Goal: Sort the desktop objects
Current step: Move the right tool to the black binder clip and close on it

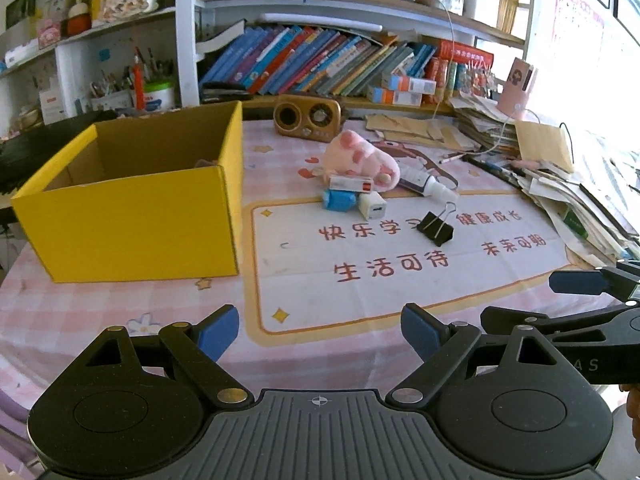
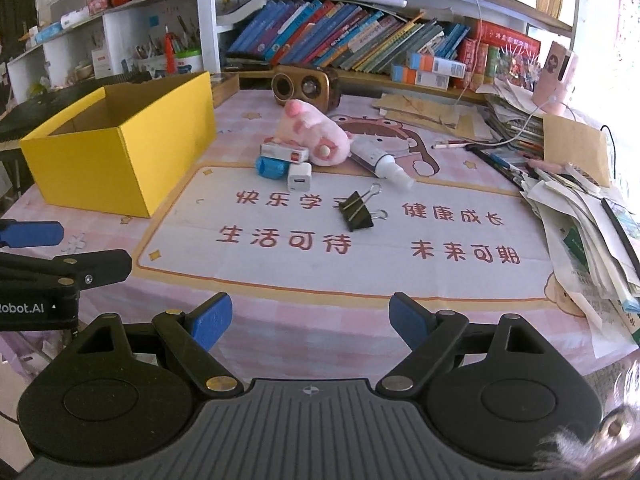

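In the left wrist view, the left gripper [image 1: 320,336] sat at the bottom of the frame with its blue pads wide apart and nothing between them. A yellow box [image 1: 132,216] stood open at the left. The little things to sort lay in a bunch near the middle: a pink plush toy [image 1: 360,156], a white charger [image 1: 372,207], a blue roll [image 1: 339,200] and a black binder clip [image 1: 435,227]. No sorting looked started yet; I think the next move was to reach one small thing and close on it.

In the right wrist view, the right gripper [image 2: 310,320] was also wide open and empty. The pink checked tablecloth [image 2: 360,320] covered the desk. Books [image 2: 340,40] filled the shelf behind, and messy papers [image 2: 580,220] were piled at the right.
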The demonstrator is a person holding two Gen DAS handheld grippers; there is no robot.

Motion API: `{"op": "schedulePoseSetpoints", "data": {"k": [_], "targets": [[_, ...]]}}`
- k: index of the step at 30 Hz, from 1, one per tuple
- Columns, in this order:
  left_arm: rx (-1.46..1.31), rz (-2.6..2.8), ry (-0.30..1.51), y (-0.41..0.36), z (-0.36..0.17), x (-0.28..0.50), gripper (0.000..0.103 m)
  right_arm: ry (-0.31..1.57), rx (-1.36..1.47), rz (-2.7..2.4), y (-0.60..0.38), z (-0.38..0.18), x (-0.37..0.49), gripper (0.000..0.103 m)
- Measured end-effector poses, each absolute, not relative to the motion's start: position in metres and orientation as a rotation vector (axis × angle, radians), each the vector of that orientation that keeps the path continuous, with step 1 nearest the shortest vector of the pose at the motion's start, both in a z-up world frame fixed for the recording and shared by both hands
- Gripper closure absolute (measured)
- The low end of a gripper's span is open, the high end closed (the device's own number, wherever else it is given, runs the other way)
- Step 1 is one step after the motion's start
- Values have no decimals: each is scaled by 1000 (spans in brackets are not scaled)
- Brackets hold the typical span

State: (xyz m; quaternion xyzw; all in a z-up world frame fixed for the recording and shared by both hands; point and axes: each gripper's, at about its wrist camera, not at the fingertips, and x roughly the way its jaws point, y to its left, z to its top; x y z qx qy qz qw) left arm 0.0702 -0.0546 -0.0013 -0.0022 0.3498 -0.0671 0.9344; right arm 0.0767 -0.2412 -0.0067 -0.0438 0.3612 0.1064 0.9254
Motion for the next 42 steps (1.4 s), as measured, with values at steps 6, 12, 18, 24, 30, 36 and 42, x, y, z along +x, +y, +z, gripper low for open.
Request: {"op": "schedulePoseSetpoints", "data": {"k": [6,12,18,24,30,36,42], "targets": [[-1,-148,734,-73,-5,89,13,763,-88,215,-257,-10,96,18],[-10,-139,745,-88,-7,111,13,772,-87,216,-275,-12,119,18],[-17,-118,755,-101,-10,134,13,776,-85,229,-290,-14,145,18],[-41,-79,766,-108,-11,156,13,782,-89,264,-299,-17,173,18],[-29,-42,763,-113,-8,171,13,793,-117,333,-295,-21,198,23],[-24,14,764,-111,-5,184,13,796,-123,382,-290,-25,225,42],[-13,54,774,-111,-5,194,13,830,-62,407,-293,-32,253,62]]}}
